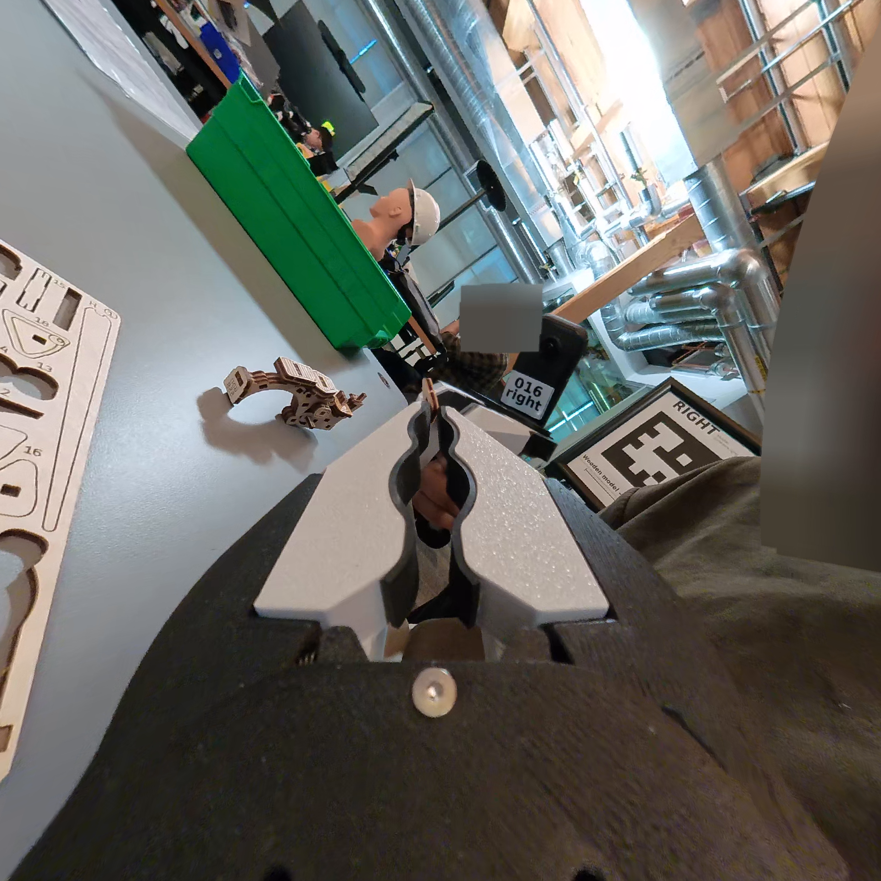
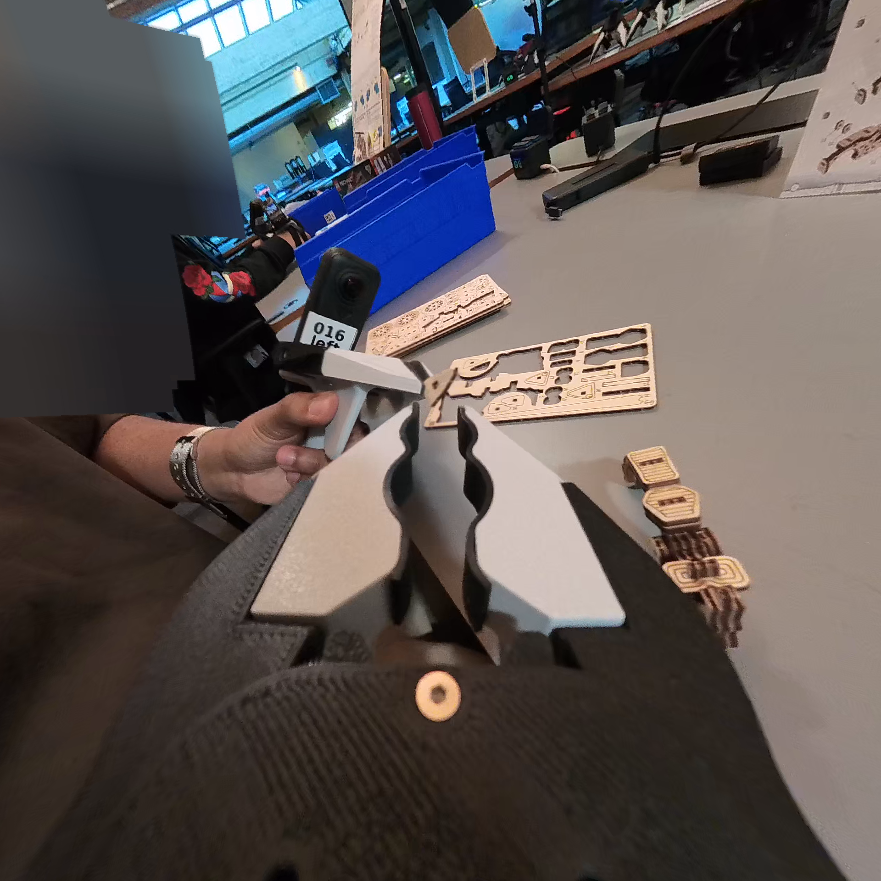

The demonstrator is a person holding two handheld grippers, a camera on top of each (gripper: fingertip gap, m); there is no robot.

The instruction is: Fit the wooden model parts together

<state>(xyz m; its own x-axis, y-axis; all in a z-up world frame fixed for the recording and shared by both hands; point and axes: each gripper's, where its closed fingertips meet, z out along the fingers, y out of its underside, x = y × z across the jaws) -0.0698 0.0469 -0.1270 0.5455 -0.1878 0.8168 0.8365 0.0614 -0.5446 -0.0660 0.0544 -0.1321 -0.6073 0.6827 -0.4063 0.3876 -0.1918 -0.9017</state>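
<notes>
The left tongs [image 1: 431, 410] pinch a small flat wooden model piece [image 2: 439, 384] at their tips. The right tongs [image 2: 437, 414] stand spread just below it. Right of them on the grey desk [image 2: 715, 295] lies the brown assembled wooden model [image 2: 691, 538]; beyond, a pale punched-out wooden parts sheet [image 2: 615, 381].

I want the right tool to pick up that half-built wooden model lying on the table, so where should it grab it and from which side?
Judging from the half-built model, grip the thick, layered block end, not the thin curved arch. It lies flat on the grey table, so come down from above with the right tool, closing its fingers across the block's flat sides. The arch looks too slender to squeeze safely.
</notes>
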